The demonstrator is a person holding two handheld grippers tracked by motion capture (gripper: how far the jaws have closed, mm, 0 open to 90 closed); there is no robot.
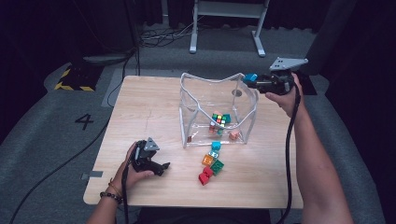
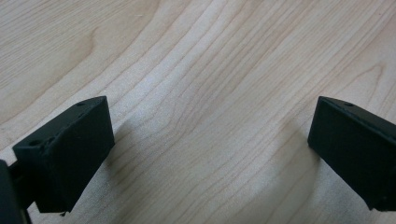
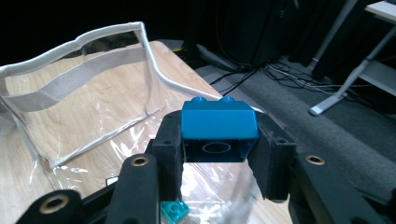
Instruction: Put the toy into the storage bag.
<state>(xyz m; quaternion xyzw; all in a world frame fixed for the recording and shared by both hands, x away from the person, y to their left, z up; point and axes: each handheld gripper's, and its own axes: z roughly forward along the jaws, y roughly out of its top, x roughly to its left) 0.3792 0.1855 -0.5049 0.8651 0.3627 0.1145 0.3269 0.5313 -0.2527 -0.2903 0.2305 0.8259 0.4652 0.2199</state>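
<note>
Blue brick (image 3: 218,130): pinched btwn pads of right hand-held gripper (image 1: 252,80), held over far right corner of clear bag (image 1: 219,81) mid-tabletop (image 1: 140,107). Step, prob.: carry to bag. Next: centre over opening, lower, release. Left hand-held gripper (image 1: 164,166): spread, empty, near left edge.

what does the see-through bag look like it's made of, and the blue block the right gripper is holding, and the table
Bag: looks like clear soft plastic film, glossy and creased, edged with white woven trim.
Blue block: seems to be hard moulded plastic, smooth with a slight sheen, two studs on top and a hollow underside; it sits clamped in the right gripper.
Table: light wood grain, matte; solid wood or laminate, can't tell.
</note>
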